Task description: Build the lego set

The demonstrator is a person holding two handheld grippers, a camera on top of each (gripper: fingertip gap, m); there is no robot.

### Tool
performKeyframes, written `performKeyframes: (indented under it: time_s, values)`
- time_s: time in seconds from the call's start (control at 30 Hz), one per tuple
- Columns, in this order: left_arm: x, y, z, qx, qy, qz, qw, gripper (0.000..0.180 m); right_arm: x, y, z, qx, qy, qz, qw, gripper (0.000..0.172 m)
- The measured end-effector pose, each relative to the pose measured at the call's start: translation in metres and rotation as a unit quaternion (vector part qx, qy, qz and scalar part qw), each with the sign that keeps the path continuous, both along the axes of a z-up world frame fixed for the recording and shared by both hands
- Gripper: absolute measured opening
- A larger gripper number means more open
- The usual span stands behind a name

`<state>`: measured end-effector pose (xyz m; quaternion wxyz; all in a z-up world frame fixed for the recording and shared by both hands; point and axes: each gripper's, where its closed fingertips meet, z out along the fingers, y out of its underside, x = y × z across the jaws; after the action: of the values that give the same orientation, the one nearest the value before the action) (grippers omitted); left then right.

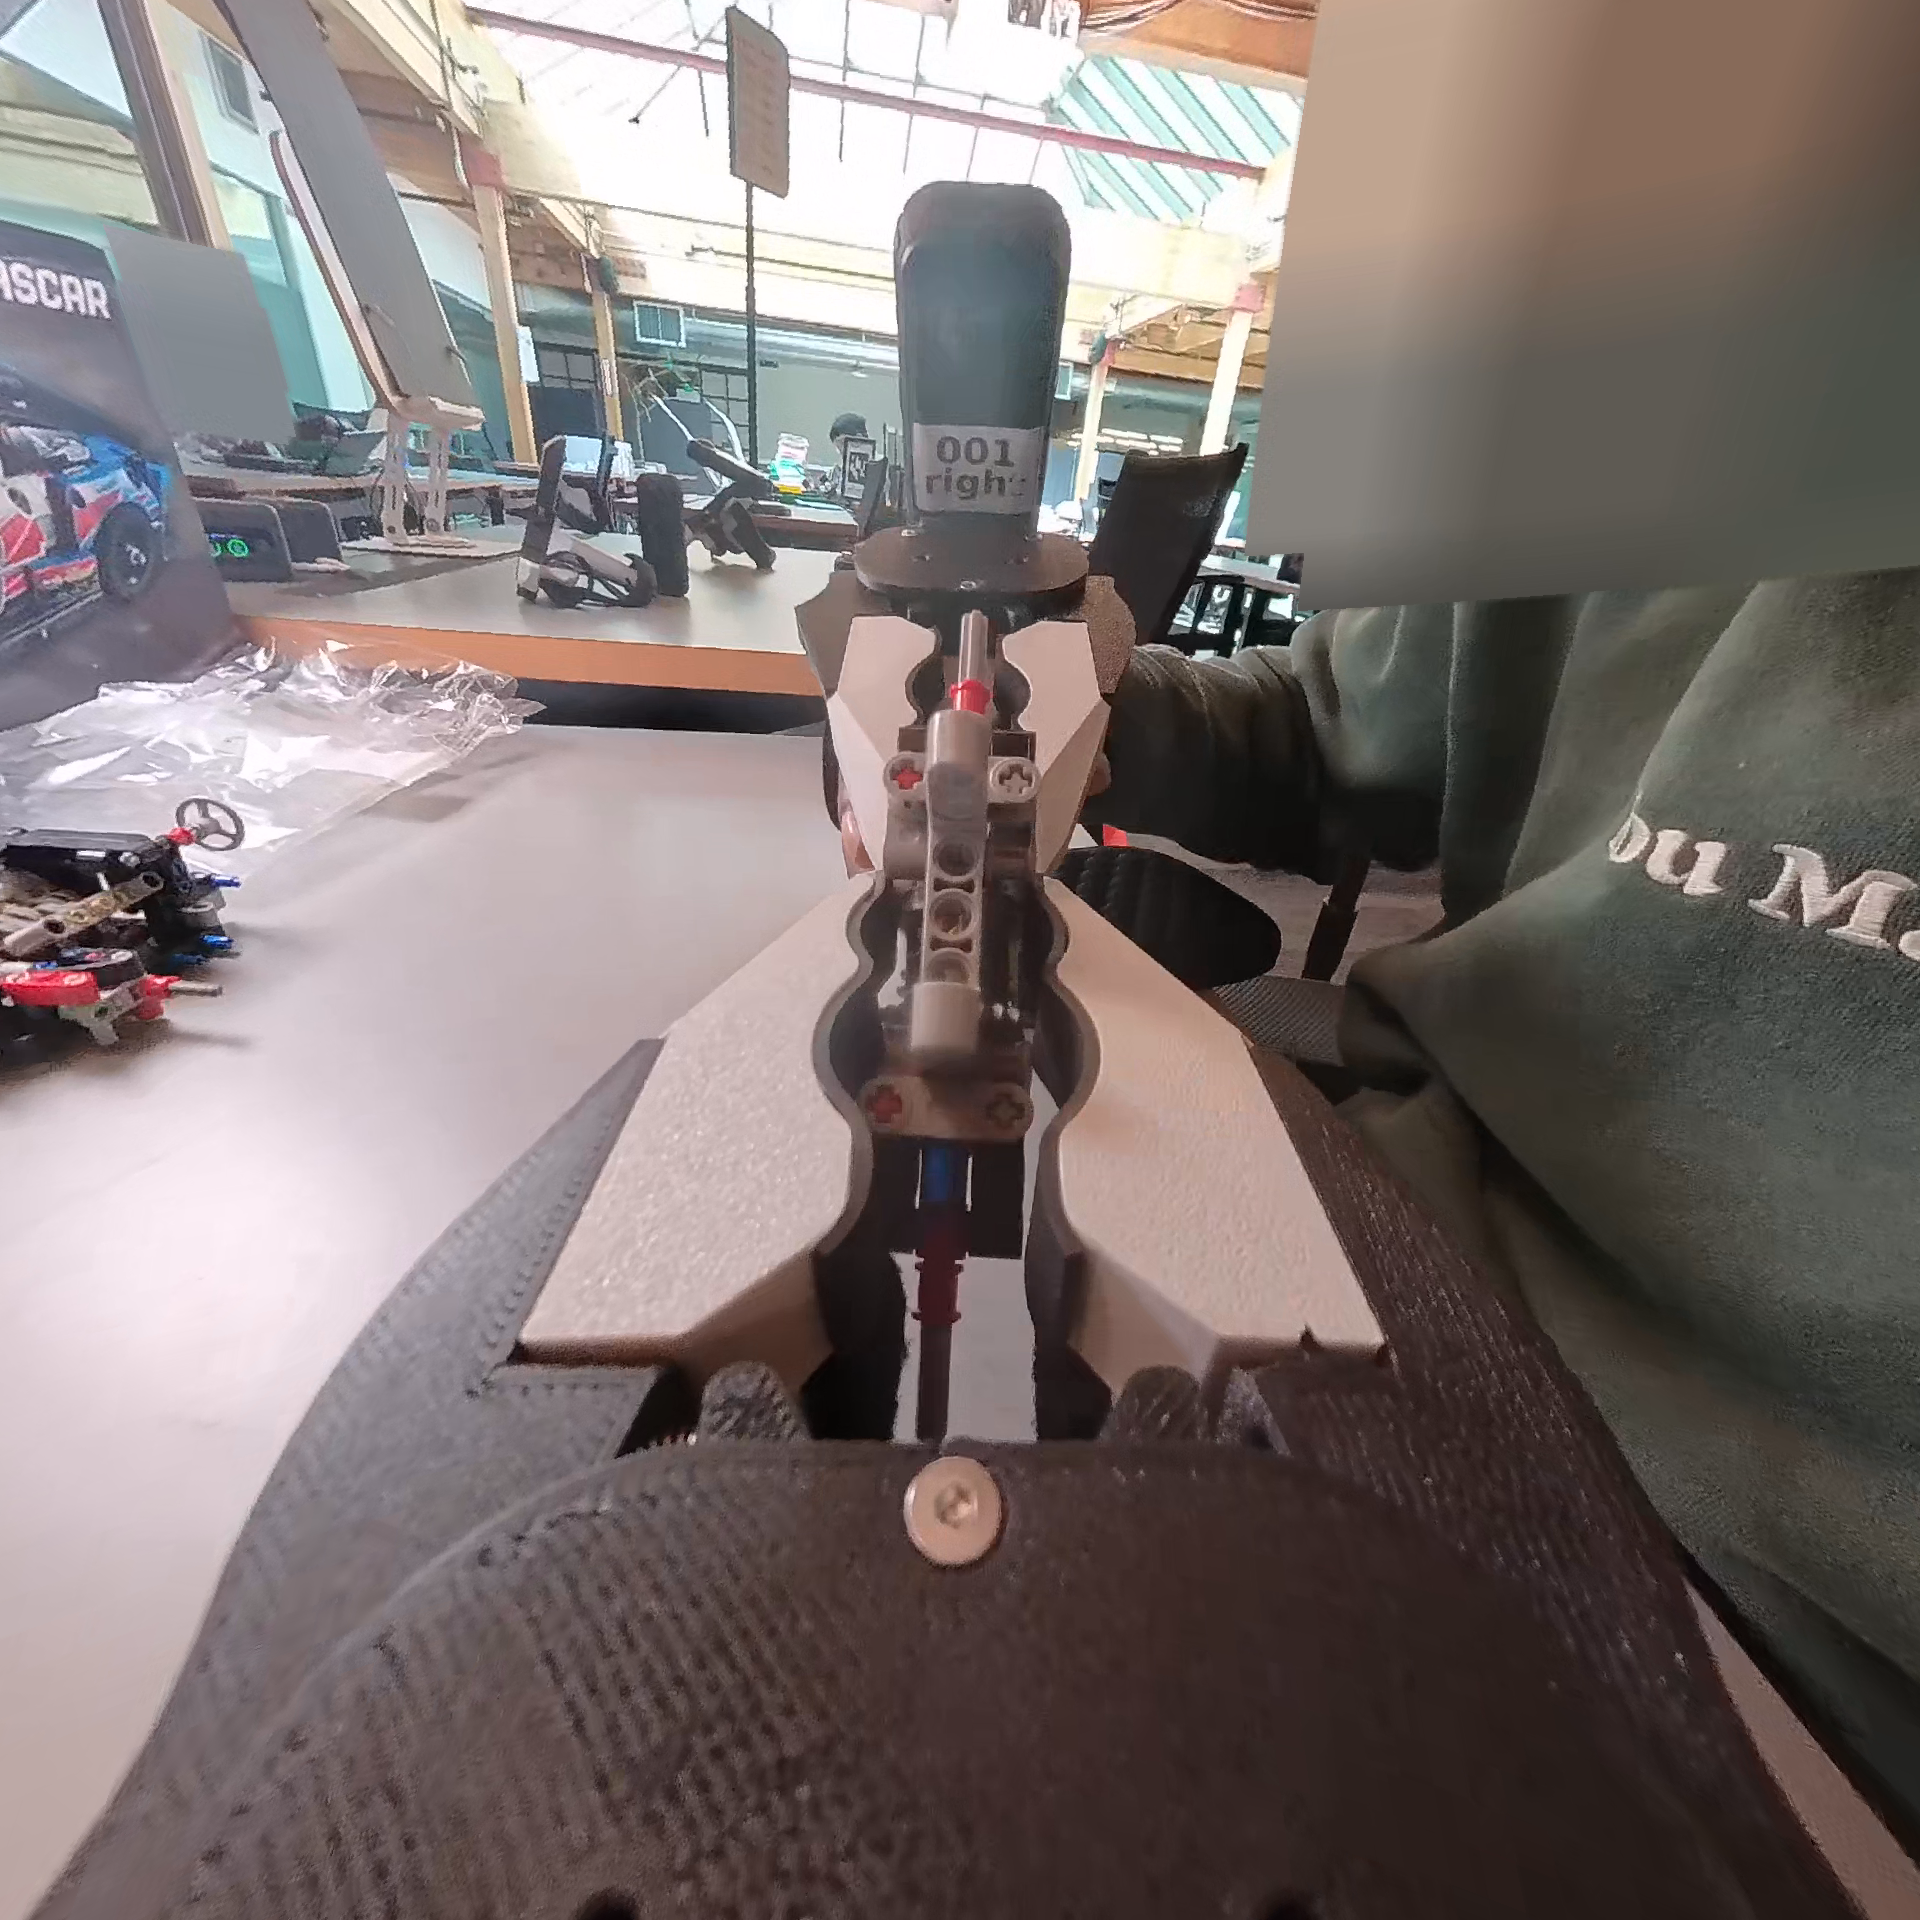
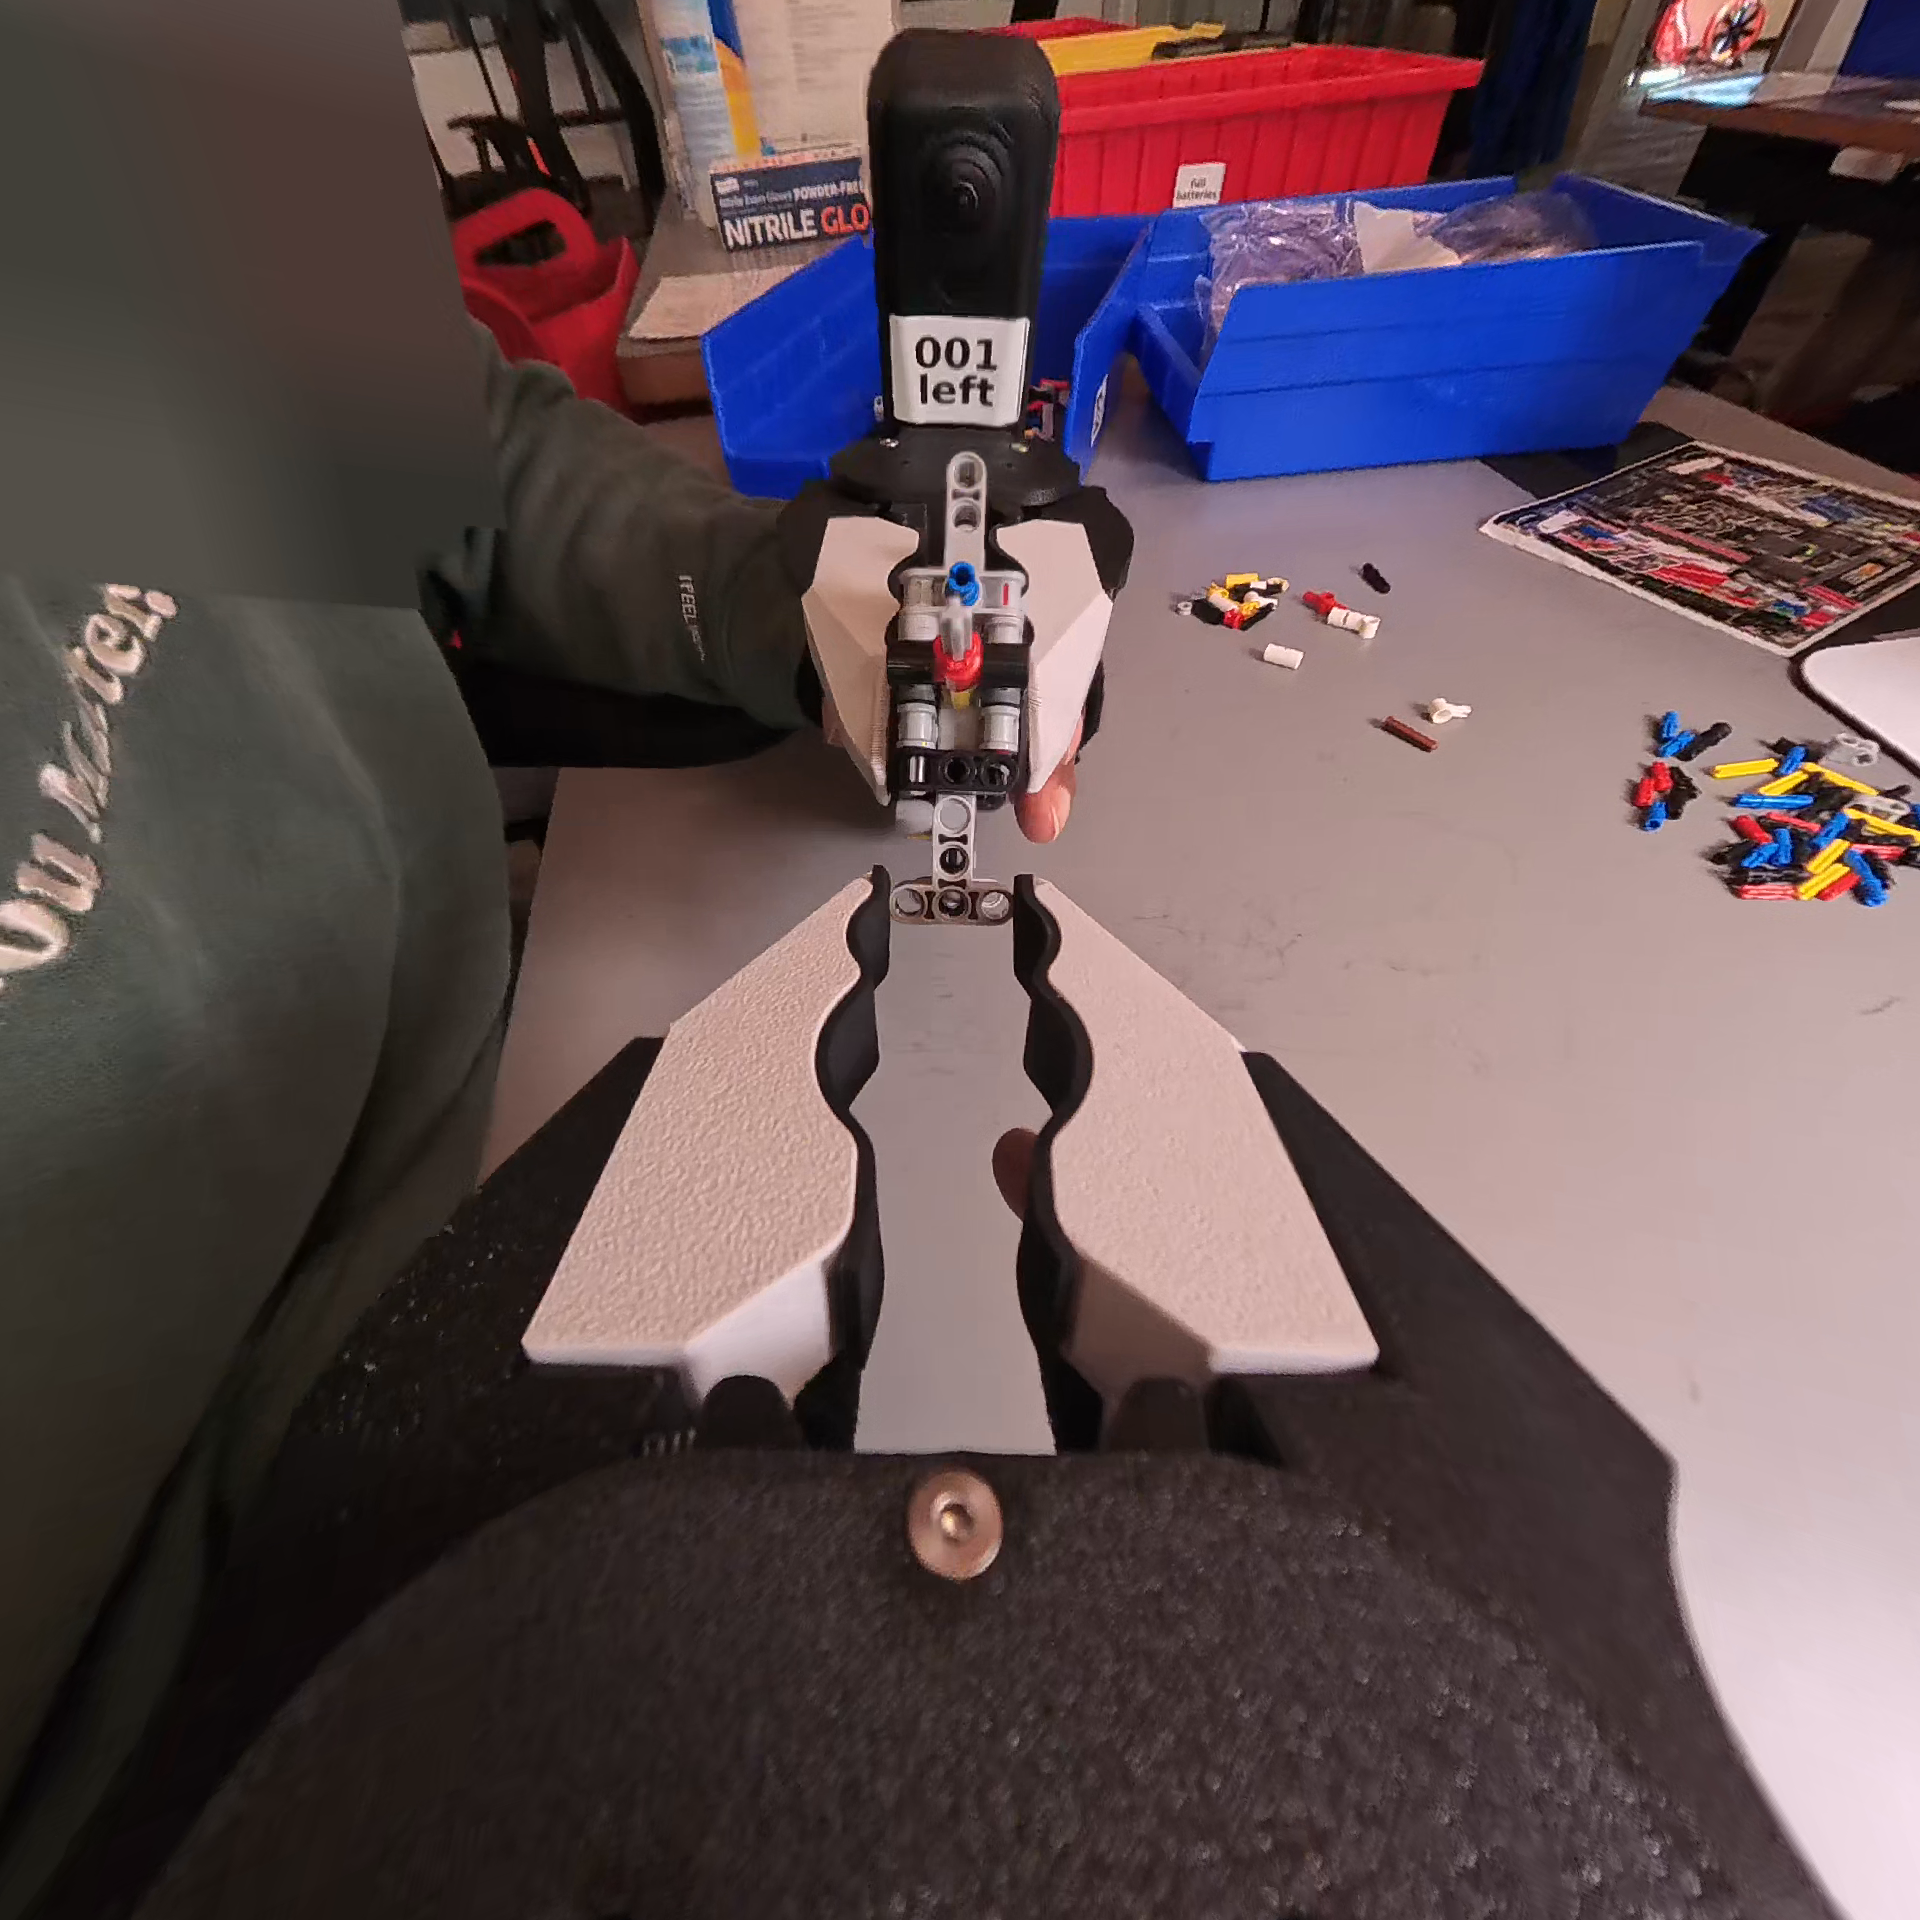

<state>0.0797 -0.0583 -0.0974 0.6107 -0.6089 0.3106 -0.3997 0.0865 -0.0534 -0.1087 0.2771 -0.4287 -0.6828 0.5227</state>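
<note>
Two grippers, the left gripper and the right gripper, share one brick assembly between them. Three blue bins and one red bin stand at the back of the table. One printed instruction booklet lies open. One heap of loose coloured pins holds perhaps a few dozen, too tangled to count. One part-built model and one clear plastic bag lie opposite.

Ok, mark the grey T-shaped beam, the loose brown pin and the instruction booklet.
grey T-shaped beam point(image 2: 951, 904): right wrist view, middle hole of its crossbar.
brown pin point(image 2: 1410, 734): right wrist view, mid-shaft.
instruction booklet point(image 2: 1725, 545): right wrist view, middle of the open page.
</note>
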Motion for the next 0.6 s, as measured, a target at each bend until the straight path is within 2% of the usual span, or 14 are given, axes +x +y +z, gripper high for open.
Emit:
performKeyframes:
  time_s: [0.1, 0.17, 0.33, 0.5, 0.6]
  values:
    - [-0.004, 0.004, 0.002, -0.024, -0.016, 0.004, 1.000, 0.023, -0.004, 0.004, 0.002, -0.071, -0.005, -0.011, 0.997, 0.022]
    - [-0.006, 0.009, -0.004, -0.047, -0.013, 0.010, 0.999, 0.023, -0.006, 0.009, -0.006, -0.078, -0.016, -0.021, 0.997, 0.023]
    - [-0.005, 0.014, -0.011, -0.106, -0.032, 0.008, 0.994, 0.023, -0.005, 0.012, -0.012, -0.168, -0.049, 0.001, 0.985, 0.023]
    - [-0.005, 0.020, -0.022, -0.208, -0.069, -0.005, 0.976, 0.023, -0.003, 0.013, -0.022, -0.292, -0.090, 0.023, 0.952, 0.022]
    - [-0.006, 0.022, -0.027, -0.256, -0.090, -0.009, 0.963, 0.024, -0.003, 0.014, -0.027, -0.327, -0.113, 0.030, 0.938, 0.022]
